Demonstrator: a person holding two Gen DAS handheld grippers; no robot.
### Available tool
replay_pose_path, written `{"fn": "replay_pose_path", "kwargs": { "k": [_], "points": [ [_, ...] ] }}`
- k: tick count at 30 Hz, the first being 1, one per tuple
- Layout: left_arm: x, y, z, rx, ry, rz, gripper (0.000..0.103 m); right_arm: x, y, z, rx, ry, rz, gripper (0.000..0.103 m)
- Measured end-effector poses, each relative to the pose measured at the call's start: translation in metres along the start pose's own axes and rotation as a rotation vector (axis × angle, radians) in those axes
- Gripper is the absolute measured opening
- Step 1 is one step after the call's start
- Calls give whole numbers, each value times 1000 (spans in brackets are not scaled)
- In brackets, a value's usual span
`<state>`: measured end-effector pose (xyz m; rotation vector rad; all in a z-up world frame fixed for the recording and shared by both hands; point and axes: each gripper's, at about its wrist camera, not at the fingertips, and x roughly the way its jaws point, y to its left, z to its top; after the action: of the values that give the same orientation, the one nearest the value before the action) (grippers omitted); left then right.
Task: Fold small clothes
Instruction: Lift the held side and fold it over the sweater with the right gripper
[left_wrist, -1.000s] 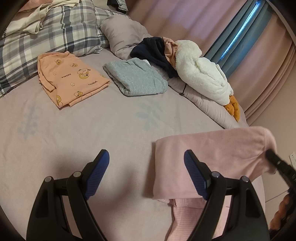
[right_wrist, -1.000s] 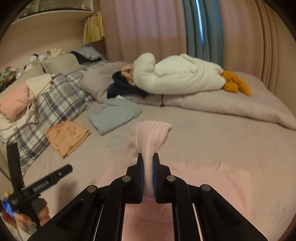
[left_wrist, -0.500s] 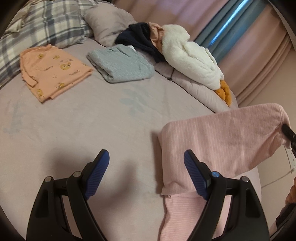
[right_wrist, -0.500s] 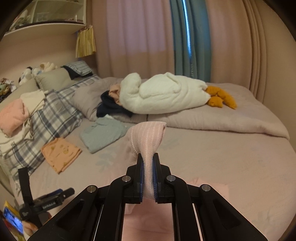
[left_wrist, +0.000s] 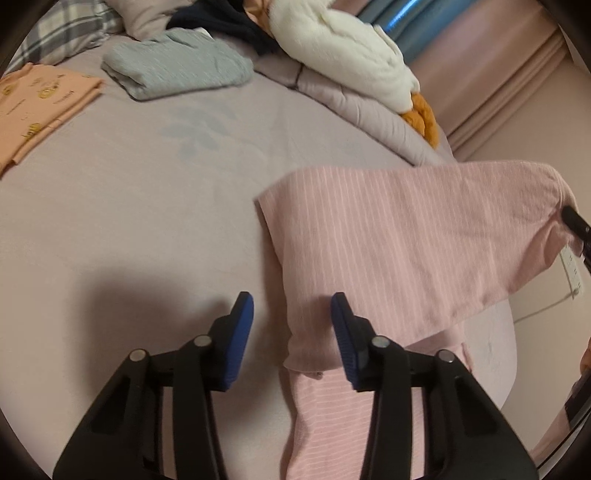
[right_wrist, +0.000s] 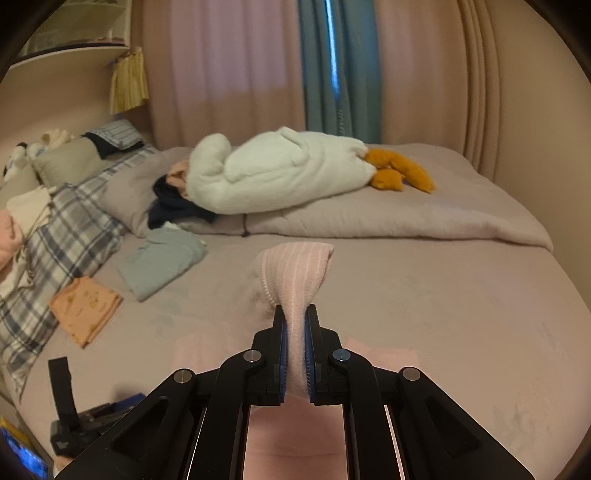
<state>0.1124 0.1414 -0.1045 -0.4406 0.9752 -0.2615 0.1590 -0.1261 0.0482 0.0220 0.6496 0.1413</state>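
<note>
A pink striped garment lies at the near edge of the bed, with one end lifted and stretched out to the right. My right gripper is shut on that lifted end, and its black tip shows at the right edge of the left wrist view. My left gripper hangs low over the garment's folded left edge. Its jaws are closing, with the cloth edge between the blue pads, which do not press on it.
A folded grey-green garment and a folded orange printed garment lie on the lilac sheet further back. A white plush toy and dark clothes rest on the rolled duvet. Plaid pillows line the left side.
My left gripper has sunk and moved in over the pink garment's folded edge, and its jaws have narrowed. The right gripper has drawn the pinched end further out and up.
</note>
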Motion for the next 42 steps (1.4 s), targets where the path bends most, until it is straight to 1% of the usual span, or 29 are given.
{"fn": "replay_pose_path", "kwargs": {
  "k": [5, 10, 20, 31, 42],
  "points": [
    [15, -6, -7, 28, 37, 11, 40, 7, -17, -5, 27, 25, -34, 9],
    [22, -9, -9, 42, 51, 10, 40, 13, -28, -10, 30, 44, -77, 9],
    [41, -12, -13, 44, 92, 25, 43, 24, -53, -22, 66, 90, -108, 9],
    [50, -13, -15, 57, 89, 47, 45, 43, -83, -45, 113, 174, -150, 9],
    [50, -12, -18, 73, 87, 63, 45, 65, -102, -69, 141, 258, -174, 9]
  ]
}}
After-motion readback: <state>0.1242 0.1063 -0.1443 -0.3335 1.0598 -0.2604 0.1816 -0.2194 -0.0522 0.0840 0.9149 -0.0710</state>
